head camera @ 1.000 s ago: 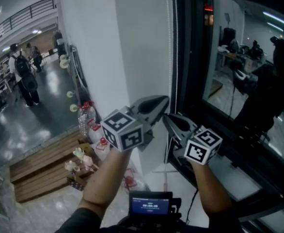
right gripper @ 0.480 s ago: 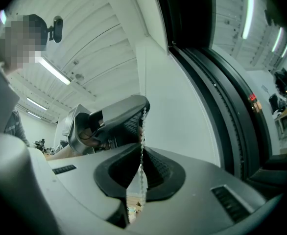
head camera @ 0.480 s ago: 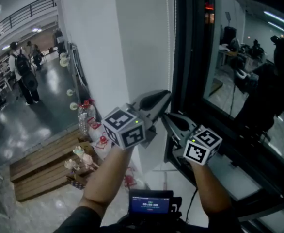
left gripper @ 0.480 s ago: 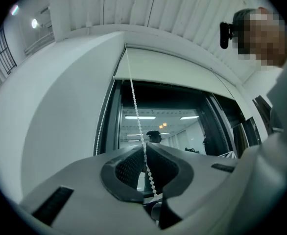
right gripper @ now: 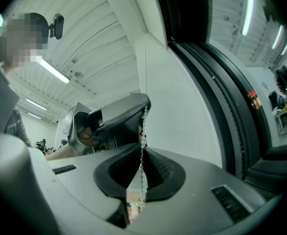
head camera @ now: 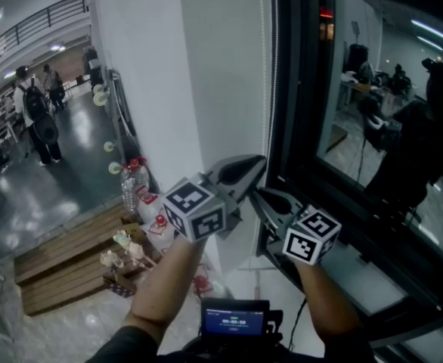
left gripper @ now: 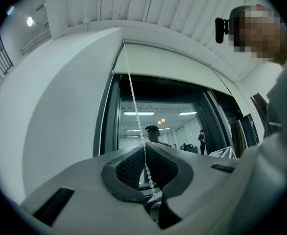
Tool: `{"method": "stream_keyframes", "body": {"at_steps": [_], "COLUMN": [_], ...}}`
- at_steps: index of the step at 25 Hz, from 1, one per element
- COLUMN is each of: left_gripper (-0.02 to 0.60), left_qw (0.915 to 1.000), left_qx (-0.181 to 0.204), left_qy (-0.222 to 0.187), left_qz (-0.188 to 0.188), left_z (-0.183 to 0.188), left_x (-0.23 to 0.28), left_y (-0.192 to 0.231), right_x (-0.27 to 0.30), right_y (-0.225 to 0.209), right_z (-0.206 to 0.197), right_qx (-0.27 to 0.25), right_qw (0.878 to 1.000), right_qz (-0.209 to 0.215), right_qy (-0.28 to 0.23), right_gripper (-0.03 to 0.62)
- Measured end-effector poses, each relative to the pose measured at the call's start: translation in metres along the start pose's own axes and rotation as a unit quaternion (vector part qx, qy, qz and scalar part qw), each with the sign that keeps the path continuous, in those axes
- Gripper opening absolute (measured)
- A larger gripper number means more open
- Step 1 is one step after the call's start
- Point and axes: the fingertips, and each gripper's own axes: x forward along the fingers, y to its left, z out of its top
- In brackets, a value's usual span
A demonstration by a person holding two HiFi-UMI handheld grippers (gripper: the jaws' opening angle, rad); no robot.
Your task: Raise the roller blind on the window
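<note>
Left gripper (left gripper: 144, 147) jaws just closing onto thin white bead chain (left gripper: 135, 102) — right gripper (right gripper: 142, 148) pinches it below.

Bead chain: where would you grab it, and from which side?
Pinch the bead chain on its straight hanging run, coming from the room side with a jaw on each side: it is thin and hangs vertical. The right gripper holds it so.

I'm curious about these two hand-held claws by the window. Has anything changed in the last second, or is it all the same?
Very little. The left gripper has just been closing its jaws on the bead chain that runs between them. In the head view both grippers sit slightly lower than before. The right gripper stays clamped on the same chain, and the window looks unchanged.
</note>
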Motion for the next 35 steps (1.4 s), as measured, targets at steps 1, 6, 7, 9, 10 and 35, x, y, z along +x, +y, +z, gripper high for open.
{"method": "stream_keyframes", "body": {"at_steps": [1, 6, 7, 9, 10, 35], "left_gripper": [0.009, 0.009, 0.009, 0.009, 0.009, 0.009], "left_qw": [1.0000, 0.9994, 0.9993, 0.9991, 0.9989, 0.9972], "left_qx": [-0.004, -0.026, -0.028, -0.033, -0.037, -0.044], "left_qy": [0.005, 0.022, 0.024, 0.027, 0.027, 0.056], "left_qz": [0.001, 0.003, 0.003, 0.005, 0.007, 0.024], "left_z": [-0.007, -0.040, -0.045, -0.053, -0.056, -0.099], "left_x": [-0.001, -0.009, -0.010, -0.012, -0.013, -0.027], "left_y": [0.000, -0.001, -0.002, -0.002, -0.002, -0.004], "right_x": [-0.001, -0.006, -0.007, -0.009, -0.009, -0.012], "right_y": [-0.003, -0.008, -0.008, -0.011, -0.013, -0.014], "right_z": [-0.007, -0.040, -0.045, -0.053, -0.056, -0.098], "right_qx": [0.005, 0.027, 0.029, 0.032, 0.034, 0.053], "right_qw": [1.000, 0.999, 0.999, 0.998, 0.998, 0.994], "right_qz": [-0.003, -0.013, -0.014, -0.015, -0.017, -0.025], "right_qy": [0.006, 0.036, 0.041, 0.047, 0.049, 0.095], "right_gripper": [0.011, 0.011, 0.011, 0.011, 0.011, 0.011]}}
